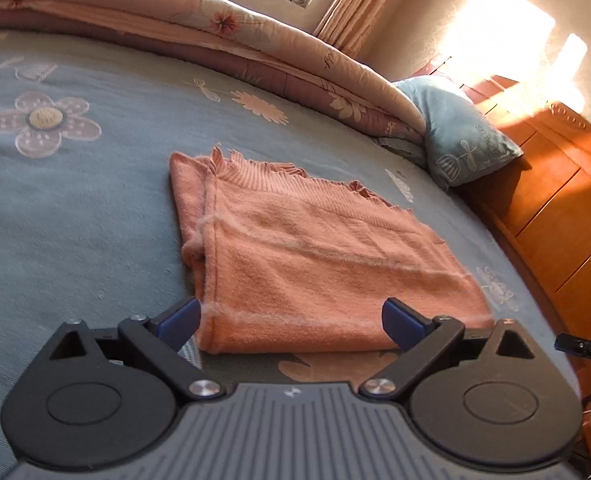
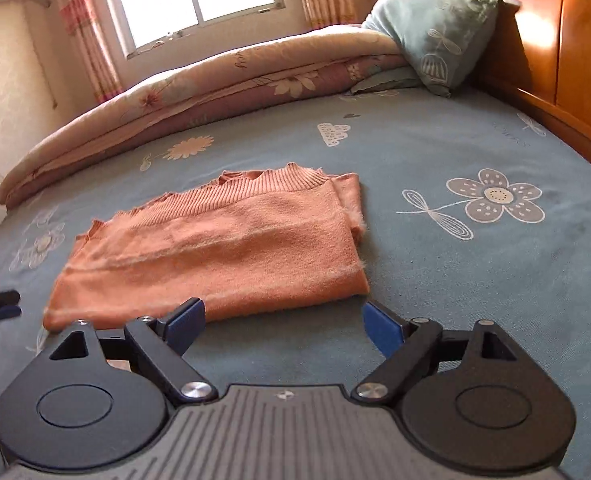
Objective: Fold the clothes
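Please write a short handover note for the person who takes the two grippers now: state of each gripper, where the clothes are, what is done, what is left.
Left gripper: open, nothing between the fingers, just in front of the near edge of the sweater.
Right gripper: open, holding nothing, near the sweater's near right corner.
Orange sweater: lies flat on the blue bedsheet, folded into a rectangle, ribbed collar on the far side.
Done: the fold looks complete and released.
Left: perhaps tidy the edges; no other garment is in view.

Script lettering shows on the folded quilt (image 2: 239, 58) and the blue pillow (image 1: 489, 142), both too small and blurred to read; no other text.
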A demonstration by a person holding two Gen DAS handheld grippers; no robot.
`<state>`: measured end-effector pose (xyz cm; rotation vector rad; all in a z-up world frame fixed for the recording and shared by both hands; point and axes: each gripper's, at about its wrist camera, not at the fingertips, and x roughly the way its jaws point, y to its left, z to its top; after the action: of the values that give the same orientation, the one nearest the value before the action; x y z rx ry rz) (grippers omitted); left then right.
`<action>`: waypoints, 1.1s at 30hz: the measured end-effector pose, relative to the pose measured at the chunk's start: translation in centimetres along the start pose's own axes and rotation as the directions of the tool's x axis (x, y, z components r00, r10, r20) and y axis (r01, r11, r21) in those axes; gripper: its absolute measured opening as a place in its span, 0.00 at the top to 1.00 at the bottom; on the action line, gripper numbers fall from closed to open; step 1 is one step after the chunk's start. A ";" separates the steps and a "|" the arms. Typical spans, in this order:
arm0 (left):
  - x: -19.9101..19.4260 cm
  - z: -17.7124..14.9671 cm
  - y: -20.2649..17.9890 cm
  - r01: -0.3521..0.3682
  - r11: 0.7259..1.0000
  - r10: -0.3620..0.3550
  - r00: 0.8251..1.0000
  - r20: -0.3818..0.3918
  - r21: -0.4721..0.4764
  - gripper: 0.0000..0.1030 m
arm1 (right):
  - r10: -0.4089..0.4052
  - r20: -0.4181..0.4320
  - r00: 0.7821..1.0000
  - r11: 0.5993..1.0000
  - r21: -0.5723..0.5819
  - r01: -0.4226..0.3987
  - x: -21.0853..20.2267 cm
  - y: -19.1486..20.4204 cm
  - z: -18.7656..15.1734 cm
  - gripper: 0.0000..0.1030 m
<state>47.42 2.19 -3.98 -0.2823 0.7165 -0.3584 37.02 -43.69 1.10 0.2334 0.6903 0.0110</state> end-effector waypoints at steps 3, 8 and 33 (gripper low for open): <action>-1.2 2.0 0.5 -0.054 0.998 0.053 0.998 0.029 0.018 0.05 | 0.017 -0.008 1.000 0.999 -0.034 -0.018 0.2 -0.1 -1.4 0.13; 1.4 5.3 3.6 -0.007 0.987 0.000 0.999 -0.044 -0.162 0.08 | 0.100 -0.020 0.995 0.993 0.060 -0.099 1.3 -2.1 -2.5 0.13; 17.4 7.9 10.8 0.161 0.897 -0.255 0.949 -0.186 -0.413 0.23 | 0.037 -0.020 0.999 0.973 0.228 -0.031 6.3 -7.7 -0.7 0.13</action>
<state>67.31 5.77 -12.44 -0.7131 0.9976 -0.4574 40.91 -50.54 -5.08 0.4664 0.7117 -0.0332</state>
